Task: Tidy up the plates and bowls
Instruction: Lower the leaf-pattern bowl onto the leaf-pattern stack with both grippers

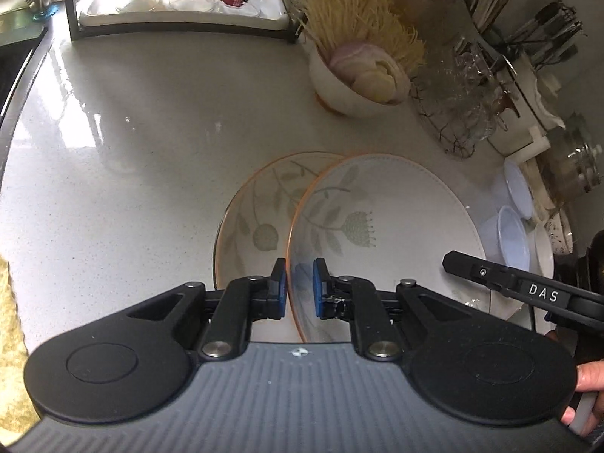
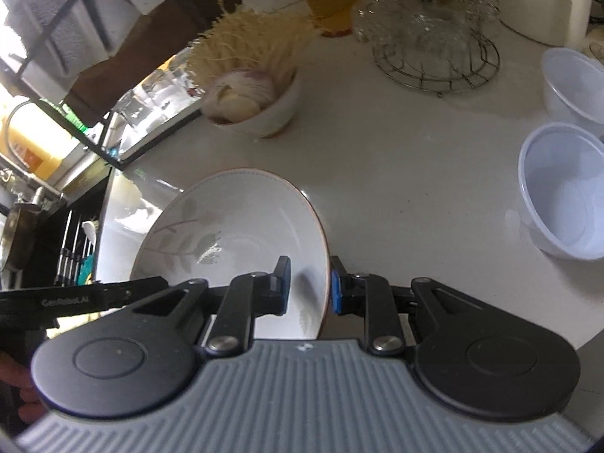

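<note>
Two handheld grippers share one floral plate (image 1: 381,219) w/ an orange rim, carried tilted above a second matching plate (image 1: 253,219) that lies flat on the counter. The left gripper (image 1: 299,287) is clamped on the held plate's near-left rim, blue pads either side of the edge. The right gripper (image 2: 310,287) is clenched on the opposite rim; from its view the plate stands steeply tilted, its face toward the left.

Step in hand, as I judge it: stacking plate on plate. The held one overlaps the right part of the lower one but sits off-centre, to the right. Next move likely calls for shifting it left, levelling it, lowering till rims nest, then letting go w/ both grippers; letting go while it is tilted risks a clatter or slide.

Surface: pale speckled stone countertop (image 1: 132,132), glossy, w/ window glare. Two translucent plastic bowls (image 2: 566,188) sit at right, apart from the plates, not yet stacked. Farther off, a white bowl (image 1: 339,87) holds onion and pale strands. Beyond: wire basket of glassware (image 1: 456,113), rack w/ drinking glasses (image 1: 181,0), utensil holder, tap at far left. A domestic kitchen, daylight.
</note>
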Demonstrator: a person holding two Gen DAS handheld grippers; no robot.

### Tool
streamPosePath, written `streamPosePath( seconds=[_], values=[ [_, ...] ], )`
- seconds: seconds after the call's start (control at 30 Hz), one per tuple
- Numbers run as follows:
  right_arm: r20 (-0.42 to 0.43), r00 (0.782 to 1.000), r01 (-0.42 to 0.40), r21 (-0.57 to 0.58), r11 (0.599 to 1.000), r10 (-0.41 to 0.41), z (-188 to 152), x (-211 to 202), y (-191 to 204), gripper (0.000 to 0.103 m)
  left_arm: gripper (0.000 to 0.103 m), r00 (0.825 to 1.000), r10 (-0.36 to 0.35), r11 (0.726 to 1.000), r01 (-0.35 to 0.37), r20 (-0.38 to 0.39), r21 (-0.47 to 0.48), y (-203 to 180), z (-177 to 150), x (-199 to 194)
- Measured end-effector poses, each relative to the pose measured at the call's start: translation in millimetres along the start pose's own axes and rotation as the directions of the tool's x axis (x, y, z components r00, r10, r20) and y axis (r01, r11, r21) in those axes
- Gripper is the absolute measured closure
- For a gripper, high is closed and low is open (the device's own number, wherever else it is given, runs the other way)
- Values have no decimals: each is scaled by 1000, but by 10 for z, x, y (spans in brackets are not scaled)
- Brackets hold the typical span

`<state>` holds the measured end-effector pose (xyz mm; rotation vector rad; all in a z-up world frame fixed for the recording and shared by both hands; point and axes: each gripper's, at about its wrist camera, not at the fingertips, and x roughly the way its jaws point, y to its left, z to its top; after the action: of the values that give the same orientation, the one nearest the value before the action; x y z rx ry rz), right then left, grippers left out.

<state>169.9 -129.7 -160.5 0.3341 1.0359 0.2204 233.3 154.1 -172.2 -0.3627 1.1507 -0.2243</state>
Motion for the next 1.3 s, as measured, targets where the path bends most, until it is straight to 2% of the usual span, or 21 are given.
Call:
streamPosePath(
  seconds=[0.17, 0.27, 0.4, 0.8, 0.93, 1.1, 1.3],
  values=[
    [3, 1000, 2, -17, 1000, -2, 9, 75, -6, 79, 87, 999, 47, 999, -47, -6, 14, -73, 56, 54],
    [13, 1000, -14, -16, 1000, 14, 14, 104, 20, 79, 84, 998, 58, 998, -58, -26, -15, 0, 72, 101],
    [20, 1000, -3, -36, 999, 3, -6, 143, 91, 79, 82, 997, 69, 998, -69, -39, -9, 45, 64, 130],
    [18, 999, 38, -50, 998, -37, -84, 259, 202, 79, 82, 998, 51, 998, -52, -43, -26, 144, 82, 124],
    [21, 999, 51, -62, 997, -50, -123, 325, 249, 78, 81, 999, 18, 998, -20, -51, -54, 238, 100, 77],
    [17, 999, 52, -23, 998, -52, -145, 371, 239, 79, 81, 996, -47, 992, 38, -73, -123, 412, 169, 22],
    [13, 999, 42, 10, 999, -42, -135, 379, 215, 77, 79, 986, -115, 985, 97, -124, -144, 509, 161, -17]
  ],
)
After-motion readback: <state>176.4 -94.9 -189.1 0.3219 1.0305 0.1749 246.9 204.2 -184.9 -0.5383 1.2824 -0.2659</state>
